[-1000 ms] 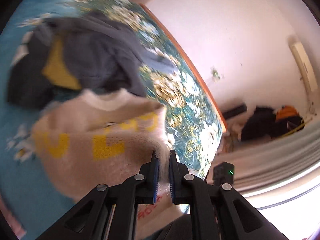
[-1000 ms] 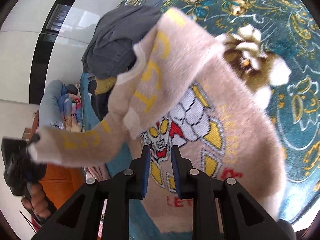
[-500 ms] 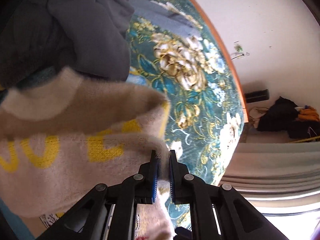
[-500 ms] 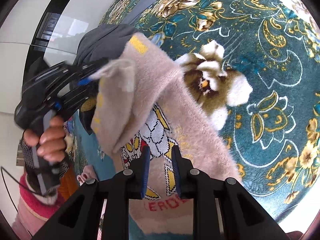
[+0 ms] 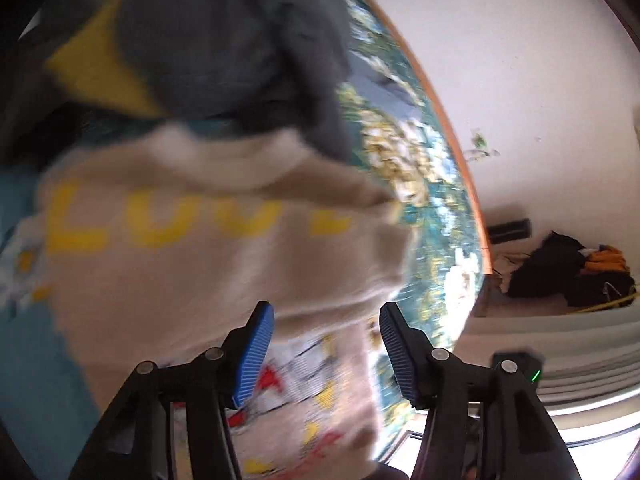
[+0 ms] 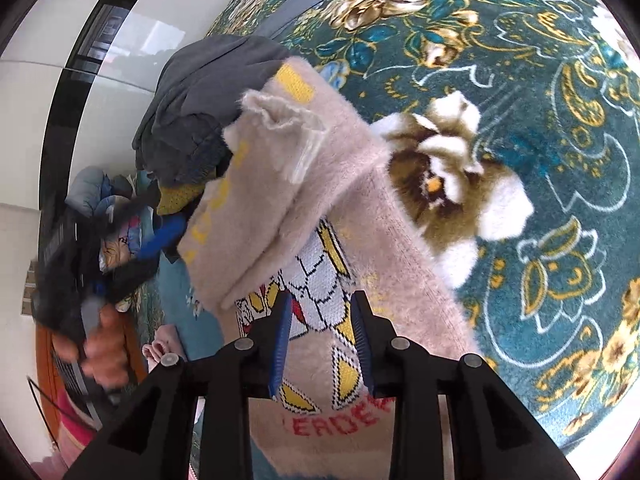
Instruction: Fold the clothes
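A fuzzy beige sweater (image 6: 320, 208) with yellow letters and a knitted robot picture lies on the teal floral bedspread (image 6: 540, 128). One sleeve is folded across its body. It also shows blurred in the left wrist view (image 5: 200, 264). My left gripper (image 5: 326, 324) is open and empty just above the sweater. My right gripper (image 6: 322, 320) hovers over the robot picture with its jaws a little apart and nothing between them. The left gripper (image 6: 100, 292) and the hand holding it show blurred at the left of the right wrist view.
A heap of dark grey and yellow clothes (image 5: 208, 48) lies beyond the sweater, also in the right wrist view (image 6: 200, 108). The bed's orange edge (image 5: 452, 136) runs along a white wall. Dark clothes (image 5: 568, 272) lie on the floor.
My left gripper has opened and let go of the sweater sleeve, which now lies folded over the body. It has drawn back to the left. The right gripper has barely moved.
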